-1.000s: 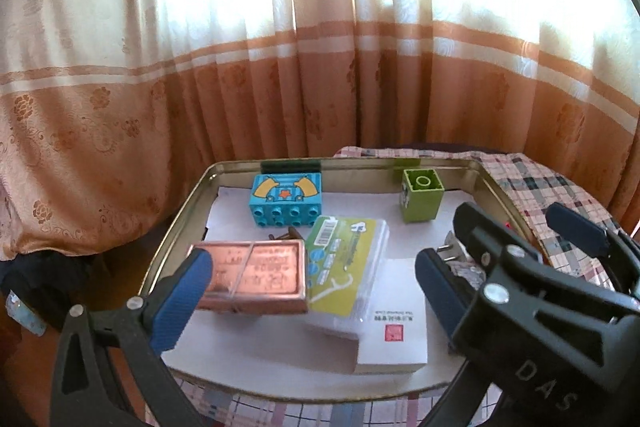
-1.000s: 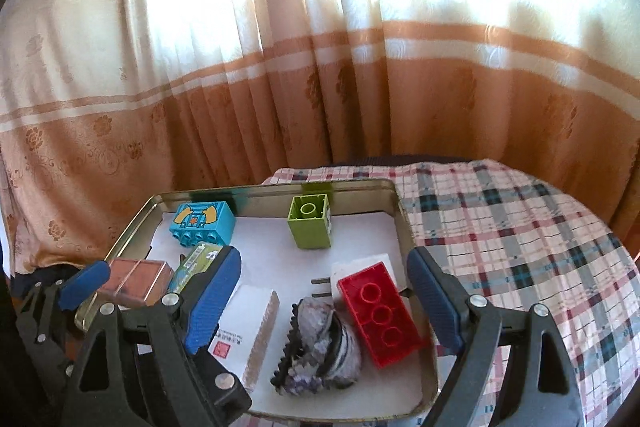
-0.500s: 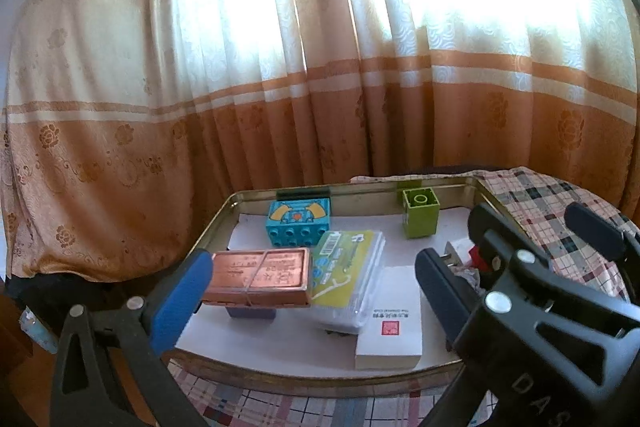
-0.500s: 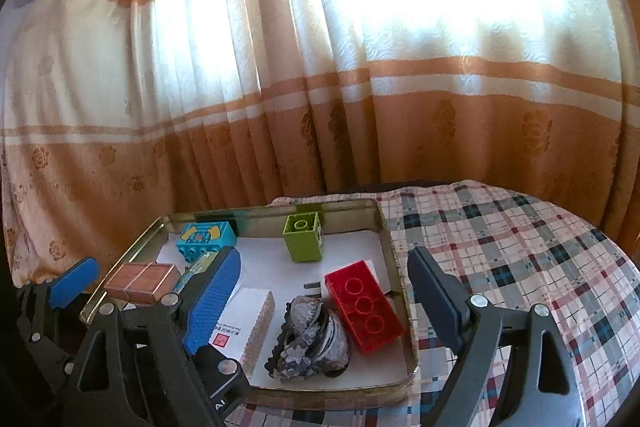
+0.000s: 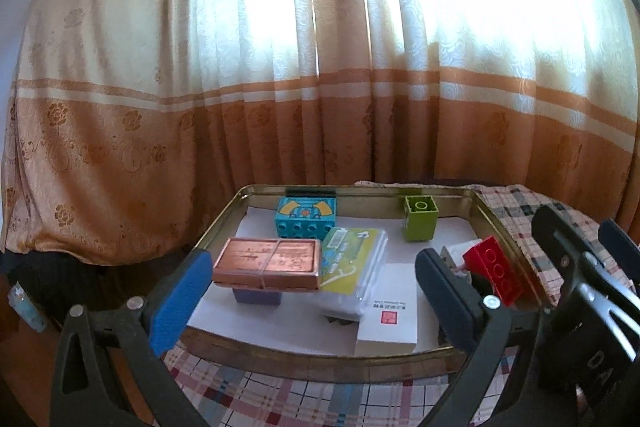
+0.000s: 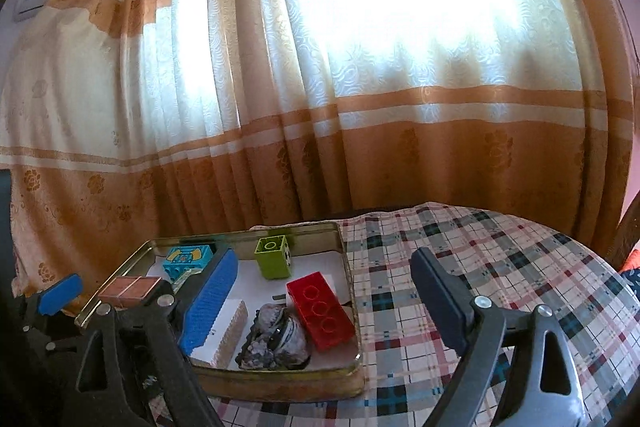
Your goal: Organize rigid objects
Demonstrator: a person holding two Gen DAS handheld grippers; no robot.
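Observation:
A gold metal tray (image 5: 216, 235) lies on the plaid tablecloth. In it a copper-coloured box (image 5: 267, 263) rests on a purple block (image 5: 258, 295), next to a clear case with a green-yellow card (image 5: 352, 263) and a white box (image 5: 390, 311). A blue brick (image 5: 306, 217) and a green brick (image 5: 420, 218) stand at the back, and a red brick (image 6: 320, 311) lies at the right. My left gripper (image 5: 314, 299) hangs open before the tray's near rim, holding nothing. My right gripper (image 6: 324, 307) is short of the tray, its jaws opening with nothing gripped.
A crumpled grey-black bundle (image 6: 276, 343) lies beside the red brick. Orange and cream curtains (image 6: 360, 131) hang close behind the tray. The plaid tablecloth (image 6: 500, 267) stretches to the right. The tray (image 6: 352, 307) sits at the table's left end, with dark floor beyond.
Both grippers have drawn back from the tray and tipped upward, so the tray looks smaller and more curtain shows. The objects in the tray have stayed put.

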